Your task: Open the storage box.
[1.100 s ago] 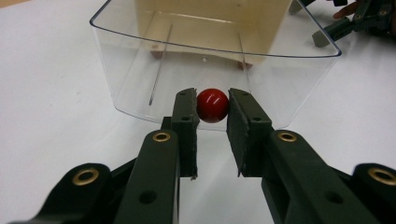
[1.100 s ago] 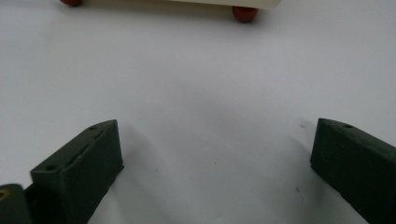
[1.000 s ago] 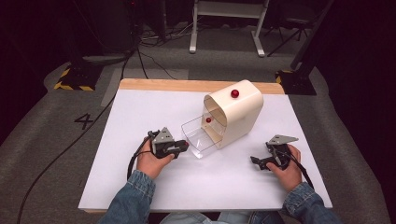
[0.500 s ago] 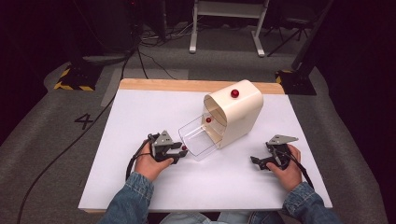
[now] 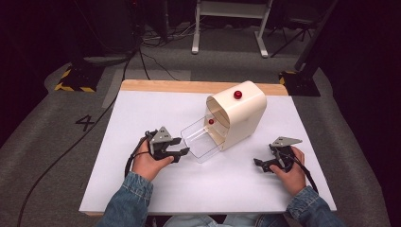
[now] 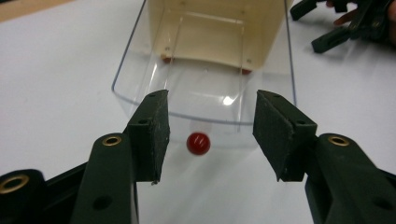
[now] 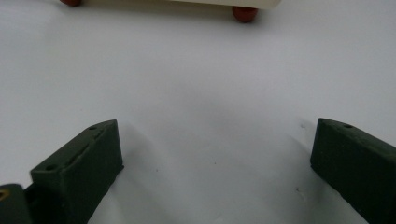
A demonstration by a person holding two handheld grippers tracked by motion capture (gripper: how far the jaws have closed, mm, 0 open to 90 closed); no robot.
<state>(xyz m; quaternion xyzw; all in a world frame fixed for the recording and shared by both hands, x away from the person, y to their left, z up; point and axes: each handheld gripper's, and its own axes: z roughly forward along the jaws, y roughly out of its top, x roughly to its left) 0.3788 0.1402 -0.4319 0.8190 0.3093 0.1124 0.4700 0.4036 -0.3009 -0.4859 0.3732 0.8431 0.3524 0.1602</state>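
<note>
A white worktop [image 5: 142, 189] with a wooden far edge is seen from the high view, set on grey carpet on which the numeral 4 [image 5: 85, 123] is marked. Beyond the worktop, a yellow-and-black striped base [image 5: 71, 85], trailing floor cables [image 5: 142, 52] and a white frame's legs [image 5: 227, 28] are noted in a dark background.

A cream arched housing [image 5: 241, 116] is stood right of the worktop's centre, with a red knob [image 5: 238, 94] on its top. A clear plastic drawer [image 5: 201, 139] is drawn out of its open face toward the person's left. A small red knob [image 5: 211, 121] is seen inside the opening in the high view. In the left gripper view, a red knob [image 6: 198, 143] is seen on the drawer's curved front wall.

The left tongs [image 6: 208, 135] are held wide apart, with nothing between them. They are pointed at the drawer front, and the red knob is seen centred in the gap, just beyond the pads [image 6: 152, 130]. No contact can be confirmed.

The right tongs [image 7: 215, 163] are likewise spread wide and empty, low over bare worktop. They are held well apart from the housing, to its right and nearer the person. Two red feet [image 7: 244, 13] of the housing are seen at the top of the right gripper view.

Nothing is found between the left tongs and the drawer.
</note>
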